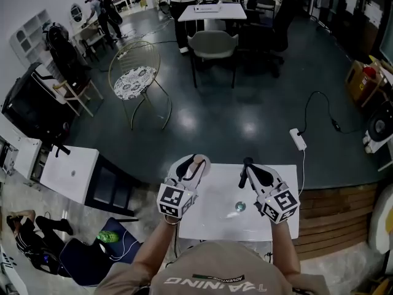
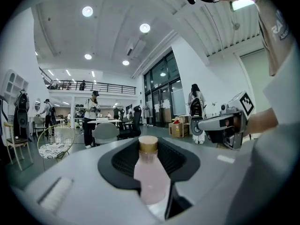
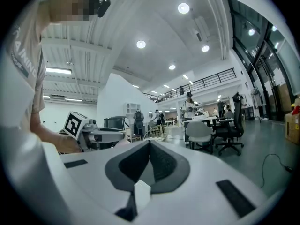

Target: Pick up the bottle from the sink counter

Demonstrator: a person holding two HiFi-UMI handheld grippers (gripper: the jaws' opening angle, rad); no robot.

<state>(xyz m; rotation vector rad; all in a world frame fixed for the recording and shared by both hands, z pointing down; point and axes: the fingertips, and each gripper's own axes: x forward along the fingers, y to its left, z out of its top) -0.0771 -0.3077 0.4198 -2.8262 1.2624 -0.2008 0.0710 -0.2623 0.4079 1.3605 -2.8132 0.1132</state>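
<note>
Left gripper point(image 1: 193, 163) tight around bottle point(image 2: 151, 177)

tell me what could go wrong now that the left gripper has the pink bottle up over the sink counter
1. The left gripper pinches the smooth pink bottle on its body alone, with nothing under it. It might slip down and hit the sink counter.
2. The bottle hangs near the counter's far edge, so a drop could reach the dark floor.
3. The right gripper, jaws together and empty, is close alongside and could bump the bottle if either hand swings.
</note>
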